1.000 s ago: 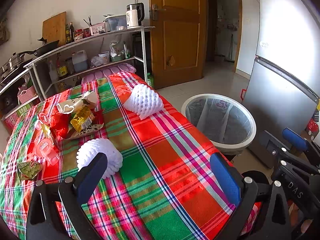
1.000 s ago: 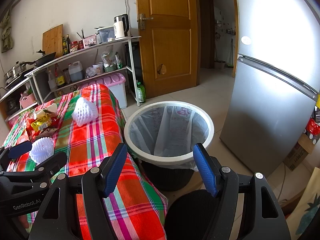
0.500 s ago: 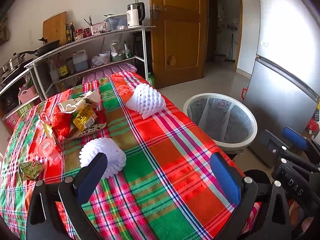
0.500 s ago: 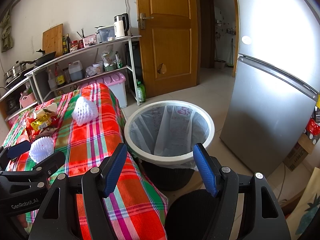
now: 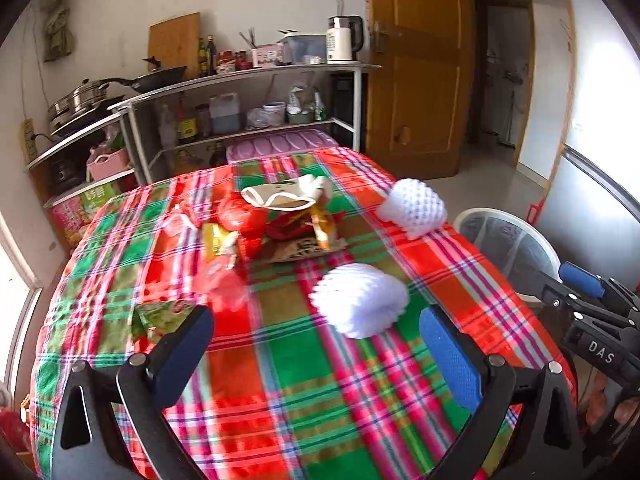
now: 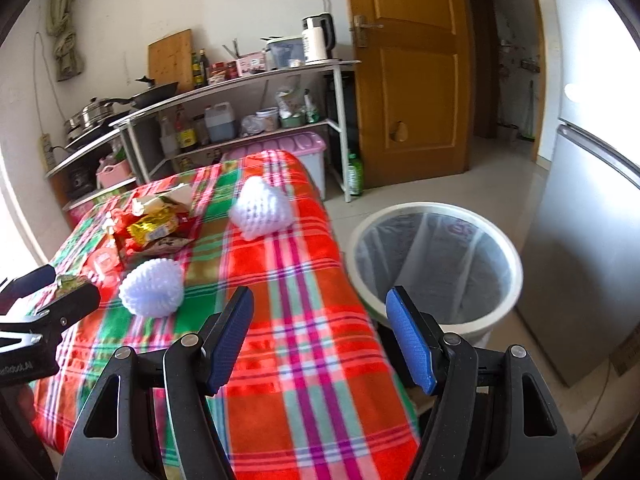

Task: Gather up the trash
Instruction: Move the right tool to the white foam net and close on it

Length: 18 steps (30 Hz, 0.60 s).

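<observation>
Trash lies on a plaid tablecloth (image 5: 280, 380): two white foam fruit nets, the near one (image 5: 360, 298) (image 6: 152, 286) and the far one (image 5: 414, 208) (image 6: 262, 208), plus a heap of snack wrappers (image 5: 288, 220) (image 6: 154, 226), a clear red cup (image 5: 224, 284) and a green packet (image 5: 160, 318). My left gripper (image 5: 316, 356) is open above the cloth, just short of the near net. Over the table's right edge my right gripper (image 6: 320, 340) is open and holds nothing. A lined trash bin (image 6: 434, 260) (image 5: 506, 240) stands on the floor right of the table.
A metal shelf rack (image 5: 240, 112) with pans, bottles and a kettle (image 5: 342, 38) lines the back wall. A wooden door (image 6: 404, 68) is behind the bin and a grey fridge (image 6: 584, 240) stands at the right. A purple-lidded storage box (image 6: 288, 148) sits behind the table.
Both grippers have swung left towards the table. The near foam net and the wrappers now sit nearer the middle of the left wrist view. Both stay open.
</observation>
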{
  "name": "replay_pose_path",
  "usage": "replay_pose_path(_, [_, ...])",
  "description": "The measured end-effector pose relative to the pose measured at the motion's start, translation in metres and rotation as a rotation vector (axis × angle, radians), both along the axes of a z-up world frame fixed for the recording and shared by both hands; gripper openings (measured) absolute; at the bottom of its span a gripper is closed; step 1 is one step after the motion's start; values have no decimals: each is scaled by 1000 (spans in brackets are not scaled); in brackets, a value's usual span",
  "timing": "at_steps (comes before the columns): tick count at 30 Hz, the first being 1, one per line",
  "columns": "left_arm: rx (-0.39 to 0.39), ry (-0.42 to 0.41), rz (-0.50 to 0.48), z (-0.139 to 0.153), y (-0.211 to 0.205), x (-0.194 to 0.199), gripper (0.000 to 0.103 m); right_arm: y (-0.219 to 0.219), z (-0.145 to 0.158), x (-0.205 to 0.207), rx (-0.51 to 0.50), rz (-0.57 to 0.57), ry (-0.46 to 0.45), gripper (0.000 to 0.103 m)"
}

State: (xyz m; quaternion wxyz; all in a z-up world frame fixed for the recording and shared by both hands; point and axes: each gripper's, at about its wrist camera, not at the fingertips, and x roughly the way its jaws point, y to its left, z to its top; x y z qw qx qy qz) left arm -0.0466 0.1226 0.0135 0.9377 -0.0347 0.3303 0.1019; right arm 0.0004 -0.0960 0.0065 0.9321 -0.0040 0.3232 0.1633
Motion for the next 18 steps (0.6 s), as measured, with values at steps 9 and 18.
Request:
replay_pose_path(9, [-58, 33, 165, -15, 89, -17, 103, 81, -8, 15, 17, 263, 66, 69])
replay_pose_path(18, [-86, 82, 217, -32, 130, -8, 103, 136, -22, 33, 5, 361, 123, 69])
